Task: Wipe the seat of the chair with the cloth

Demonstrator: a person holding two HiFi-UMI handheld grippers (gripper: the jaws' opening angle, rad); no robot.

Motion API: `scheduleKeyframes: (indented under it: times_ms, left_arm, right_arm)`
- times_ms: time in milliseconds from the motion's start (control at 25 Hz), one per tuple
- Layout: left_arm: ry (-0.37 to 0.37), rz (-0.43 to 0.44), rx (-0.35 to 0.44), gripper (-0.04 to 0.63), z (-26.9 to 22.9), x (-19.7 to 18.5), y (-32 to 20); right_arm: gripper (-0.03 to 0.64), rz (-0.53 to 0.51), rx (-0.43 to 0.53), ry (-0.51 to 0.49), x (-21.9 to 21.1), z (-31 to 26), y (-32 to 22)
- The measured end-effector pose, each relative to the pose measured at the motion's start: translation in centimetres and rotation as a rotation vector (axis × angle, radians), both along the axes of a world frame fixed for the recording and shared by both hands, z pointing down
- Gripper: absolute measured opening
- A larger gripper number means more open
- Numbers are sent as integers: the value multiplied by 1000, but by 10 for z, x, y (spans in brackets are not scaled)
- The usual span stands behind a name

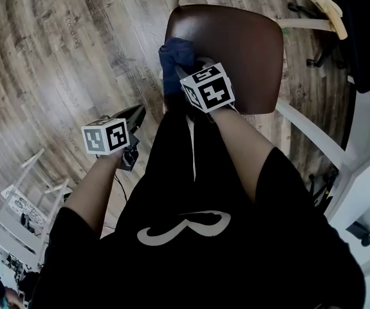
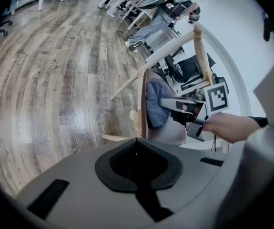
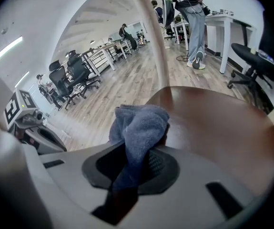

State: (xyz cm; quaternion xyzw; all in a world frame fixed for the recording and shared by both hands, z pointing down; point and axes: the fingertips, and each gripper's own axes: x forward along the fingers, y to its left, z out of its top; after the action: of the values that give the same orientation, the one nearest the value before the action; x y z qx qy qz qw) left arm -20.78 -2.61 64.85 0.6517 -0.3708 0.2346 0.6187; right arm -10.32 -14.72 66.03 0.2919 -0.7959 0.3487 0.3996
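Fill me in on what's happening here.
A person stands over a chair with a gripper in each hand. The right gripper is shut on a blue cloth, which it holds at the left edge of the brown seat, apparently resting on it. The left gripper is shut on nothing and hangs off to the side over the wood floor. Most of the seat lies bare beyond the cloth.
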Motion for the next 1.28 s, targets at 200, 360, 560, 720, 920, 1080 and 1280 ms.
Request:
scheduleKeyframes:
  times_ms: [200, 360, 560, 720, 920, 1080, 1280]
  left_arm:
    - [1, 4, 2, 14, 3, 0, -4]
    - [1, -10, -3, 14, 4, -1, -5]
    - [-10, -16, -12, 14, 5, -4, -4]
    - [-7, -7, -13, 14, 2, 0, -4]
    - [-2, 27, -2, 14, -4, 8, -8]
    - [3, 50, 7, 14, -6, 17, -14]
    - [9, 83, 10, 14, -8, 23, -20]
  right_arm:
    - [77, 17, 2, 3, 15, 0, -1]
    - [77, 34, 3, 12, 32, 0, 1]
    - [77, 58, 19, 34, 60, 1, 3]
    - [77, 73, 29, 55, 82, 1, 2]
    - [77, 105, 32, 90, 111, 1, 4]
    - [77, 132, 34, 108, 133, 1, 5]
    - [77, 134, 39, 129, 152, 2, 6]
